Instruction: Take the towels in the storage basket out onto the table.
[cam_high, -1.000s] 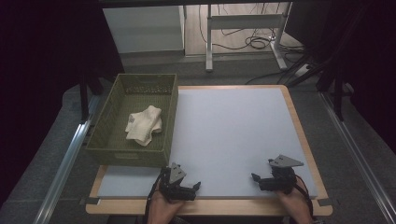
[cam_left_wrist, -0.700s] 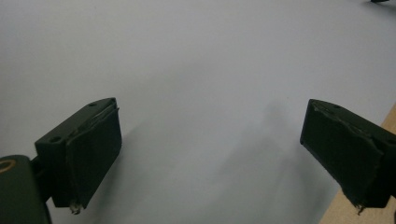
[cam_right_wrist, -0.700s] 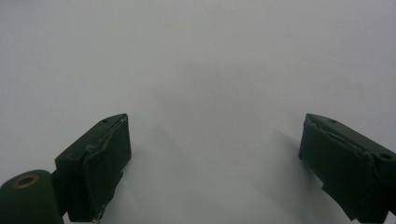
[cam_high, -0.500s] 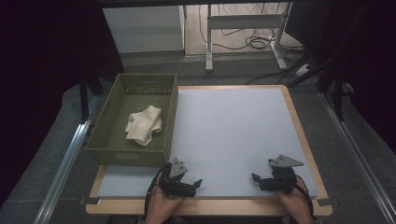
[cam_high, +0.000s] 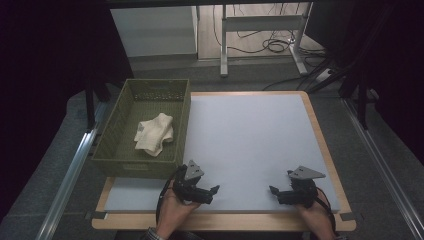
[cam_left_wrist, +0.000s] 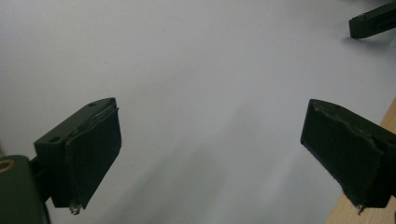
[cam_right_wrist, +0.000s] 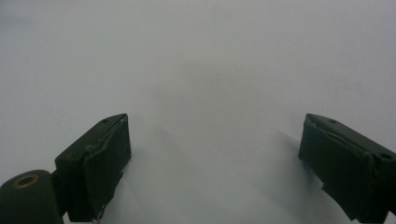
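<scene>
Low over the white table top, near its front edge, my left gripper points right. Its jaws stand wide apart with nothing between them. My right gripper hovers at the front right and points left toward the other one. It is open too, with bare white surface between its pads. A jaw tip of the right gripper shows at the top right of the left gripper view. A cream cloth lies crumpled in a green basket at the table's left.
The table has a wooden rim, and its front strip lies just beside my left gripper's right jaw. Metal rails run along both sides of the table. Desk legs and cables stand on the floor behind.
My left gripper has shifted slightly forward and to the right over the table. The right gripper, basket and cloth have stayed put.
</scene>
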